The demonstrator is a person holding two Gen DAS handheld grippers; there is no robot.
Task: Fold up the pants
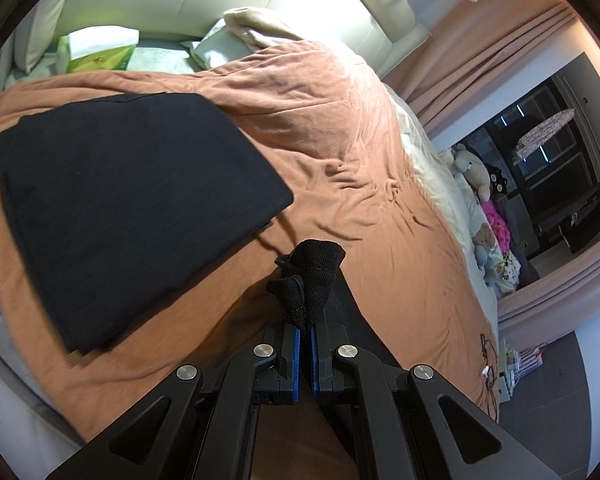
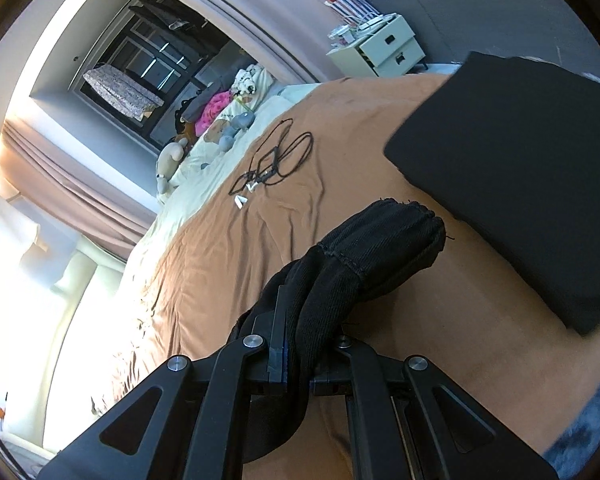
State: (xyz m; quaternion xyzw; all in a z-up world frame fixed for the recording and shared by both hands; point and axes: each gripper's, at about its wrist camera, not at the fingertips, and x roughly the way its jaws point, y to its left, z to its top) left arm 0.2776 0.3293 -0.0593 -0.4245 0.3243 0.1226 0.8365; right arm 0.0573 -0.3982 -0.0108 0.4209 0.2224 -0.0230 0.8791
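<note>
Black pants (image 1: 308,280), hem bunched, clamped in closed left tongs (image 1: 305,334) and closed right tongs (image 2: 296,356), raised above orange bedcover (image 1: 340,128). Folded black stack (image 1: 132,208) beyond tongs. Coiled cable (image 2: 280,160) ahead of right tongs.

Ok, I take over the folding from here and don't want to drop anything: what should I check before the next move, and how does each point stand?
1. Left tool clamped on black pants fabric: ok.
2. Right tool clamped on a bunched hem of the pants: ok.
3. Bare brown bedspread ahead to lay the pants on: ok.
4. Folded black garment lying flat and apart from the held fabric: ok.
5. Black cables on the bedspread clear of the fabric: ok for now, apart from it in the right wrist view.
6. Rest of the pants hanging free, untwisted: cannot tell, hidden below both tools.
</note>
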